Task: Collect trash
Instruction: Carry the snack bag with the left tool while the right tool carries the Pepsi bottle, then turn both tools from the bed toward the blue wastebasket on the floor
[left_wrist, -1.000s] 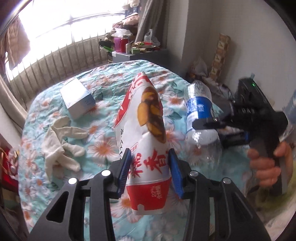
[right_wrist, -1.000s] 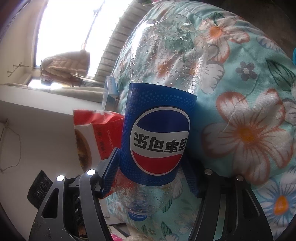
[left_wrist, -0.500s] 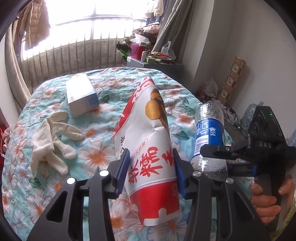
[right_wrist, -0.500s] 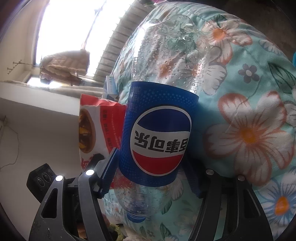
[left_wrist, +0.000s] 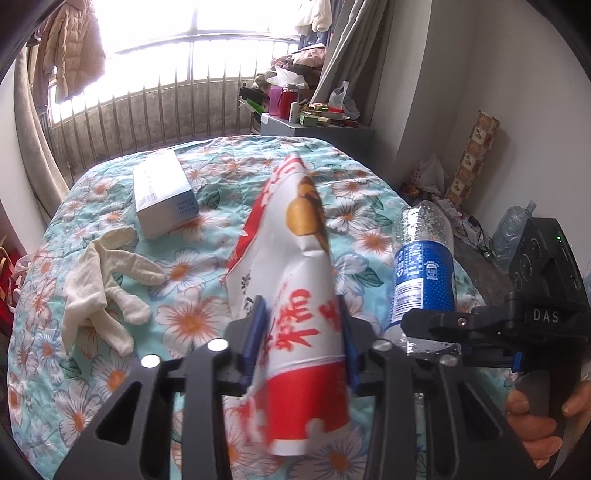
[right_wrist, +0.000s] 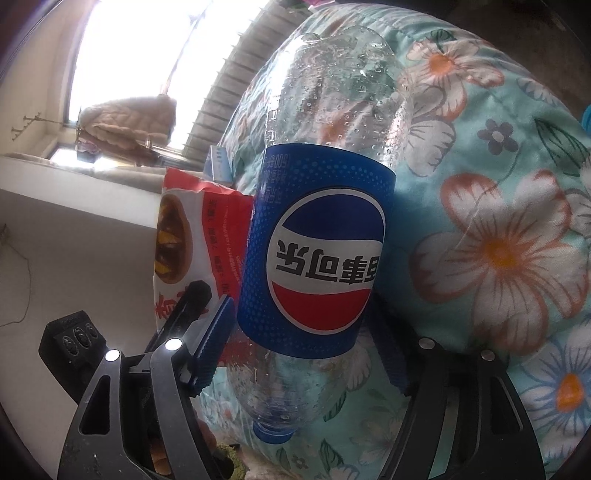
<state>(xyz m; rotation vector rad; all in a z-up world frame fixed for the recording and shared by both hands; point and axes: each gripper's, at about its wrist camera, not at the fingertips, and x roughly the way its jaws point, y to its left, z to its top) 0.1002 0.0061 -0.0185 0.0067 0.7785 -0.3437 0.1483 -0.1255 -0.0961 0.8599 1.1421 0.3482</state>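
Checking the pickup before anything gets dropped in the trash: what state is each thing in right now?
Snack bag: crumpled, lifted, pinched in the left gripper, whose jaws have just closed further.
Bottle: empty, capped, cap end down, between the right gripper pads as the jaws open.
Gloves: limp on the bedspread.
Box: closed, lying flat.

Floral quilt (left_wrist: 207, 173) is spread over the bed. A grey-white box (left_wrist: 162, 197) is seen at 11 o'clock, cream gloves (left_wrist: 99, 280) at 9. A cluttered cabinet (left_wrist: 314, 127) is set at 12 under the barred window (left_wrist: 166, 99); a patterned roll (left_wrist: 474, 157) is leaned at 2.
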